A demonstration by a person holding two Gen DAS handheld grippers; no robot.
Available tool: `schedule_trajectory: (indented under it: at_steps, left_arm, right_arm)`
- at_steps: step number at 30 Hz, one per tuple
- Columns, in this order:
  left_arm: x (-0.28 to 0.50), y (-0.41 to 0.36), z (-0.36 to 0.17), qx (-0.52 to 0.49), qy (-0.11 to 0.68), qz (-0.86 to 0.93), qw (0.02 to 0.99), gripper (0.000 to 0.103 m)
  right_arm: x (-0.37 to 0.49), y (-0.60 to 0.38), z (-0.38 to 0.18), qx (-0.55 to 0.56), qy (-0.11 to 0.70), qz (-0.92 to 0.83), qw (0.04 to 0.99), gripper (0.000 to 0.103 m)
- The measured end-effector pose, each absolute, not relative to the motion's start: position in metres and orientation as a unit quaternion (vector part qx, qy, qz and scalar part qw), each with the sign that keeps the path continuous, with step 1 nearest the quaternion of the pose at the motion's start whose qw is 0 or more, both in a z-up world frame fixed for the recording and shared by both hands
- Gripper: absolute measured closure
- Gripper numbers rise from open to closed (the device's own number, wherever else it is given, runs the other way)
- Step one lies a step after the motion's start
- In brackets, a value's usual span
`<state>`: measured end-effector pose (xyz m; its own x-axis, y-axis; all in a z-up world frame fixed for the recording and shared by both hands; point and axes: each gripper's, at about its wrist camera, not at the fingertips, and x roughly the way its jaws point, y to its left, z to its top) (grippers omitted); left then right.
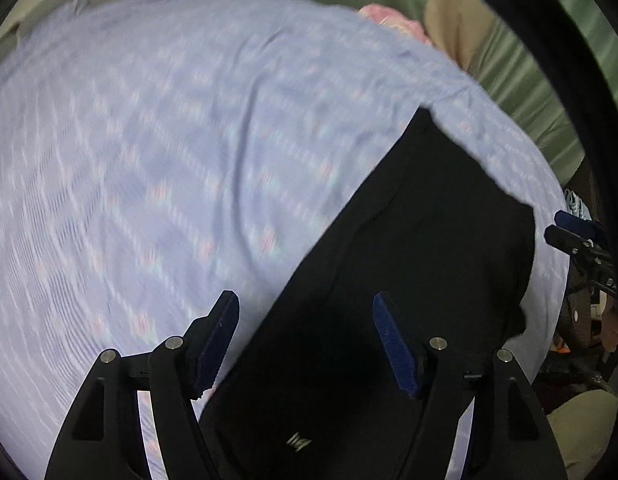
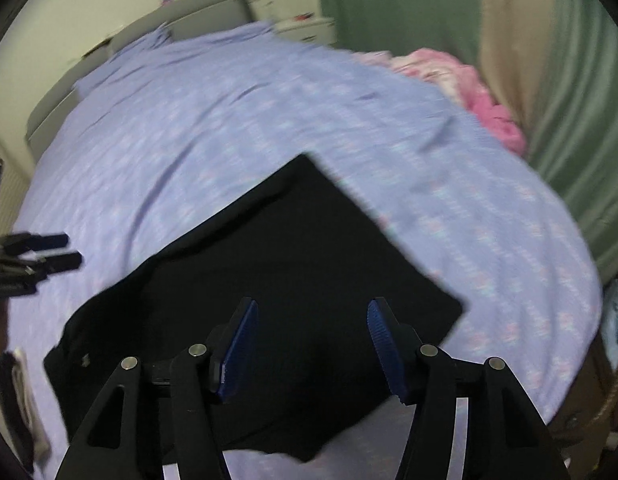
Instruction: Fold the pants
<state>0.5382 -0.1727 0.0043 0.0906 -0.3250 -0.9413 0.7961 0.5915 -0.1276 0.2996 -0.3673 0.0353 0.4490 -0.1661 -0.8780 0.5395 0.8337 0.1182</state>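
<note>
Black pants (image 1: 409, 248) lie flat on a lilac patterned bedsheet (image 1: 169, 160), a small pale logo near the left gripper. My left gripper (image 1: 307, 344) is open and empty, held just above the pants' near end. In the right wrist view the pants (image 2: 309, 260) lie as a wide black slab with a straight far edge. My right gripper (image 2: 313, 348) is open and empty above their near part. Each gripper shows at the edge of the other's view: the right one (image 1: 569, 236), the left one (image 2: 57, 252).
A pink cloth bundle (image 2: 469, 88) lies at the bed's far right corner. Green and beige curtains (image 2: 569, 100) hang to the right. A grey headboard (image 2: 149, 48) stands at the far end. Clutter (image 1: 589, 320) sits beside the bed's right side.
</note>
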Motion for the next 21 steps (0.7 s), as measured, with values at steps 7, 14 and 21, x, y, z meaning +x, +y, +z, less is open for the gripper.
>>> schedule_trajectory:
  at_steps: [7,14,21]
  left_arm:
    - [0.548,-0.176,-0.047,0.205,0.581,-0.397,0.68,0.035]
    - [0.561,-0.175,-0.073,0.177,0.595,-0.36,0.696,0.04]
    - [0.572,-0.155,-0.08,0.121,0.602,-0.316,0.723,0.04]
  right_arm:
    - [0.309,-0.327,0.001,0.176,0.525,-0.188,0.811,0.045]
    - [0.346,-0.34,-0.01,0.152,0.507,-0.184,0.828,0.045]
    - [0.425,-0.364,-0.042,0.148,0.525,-0.15,0.825,0.045]
